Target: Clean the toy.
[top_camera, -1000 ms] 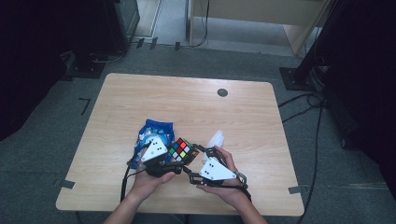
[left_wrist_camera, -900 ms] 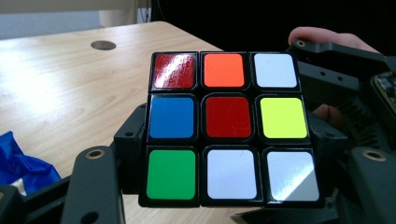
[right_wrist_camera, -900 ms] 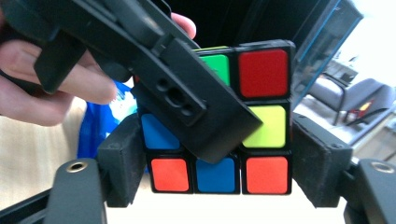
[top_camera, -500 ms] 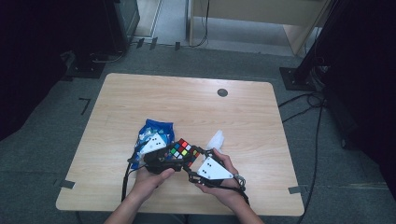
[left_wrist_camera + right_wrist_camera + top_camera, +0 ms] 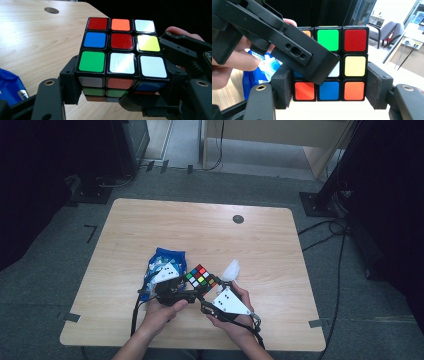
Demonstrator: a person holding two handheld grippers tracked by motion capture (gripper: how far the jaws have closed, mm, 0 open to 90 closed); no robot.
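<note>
A scrambled Rubik's cube (image 5: 200,276) is held just above the table's near edge, between both grippers. My left gripper (image 5: 188,288) comes in from the left and is shut on the cube (image 5: 120,57), its pads (image 5: 71,85) pressing two opposite sides of the lower layers. My right gripper (image 5: 210,292) comes in from the right. Its jaws have just been closing with the cube (image 5: 352,67) between them, and its pads (image 5: 374,85) now press the cube's bottom layer. In the right gripper view a jaw of the left gripper (image 5: 294,50) crosses the cube's face.
A blue snack packet (image 5: 162,262) lies on the wooden table (image 5: 200,230) just left of the left hand. A small white crumpled thing (image 5: 231,269) lies right of the cube. A round dark grommet (image 5: 238,219) sits at the far side.
</note>
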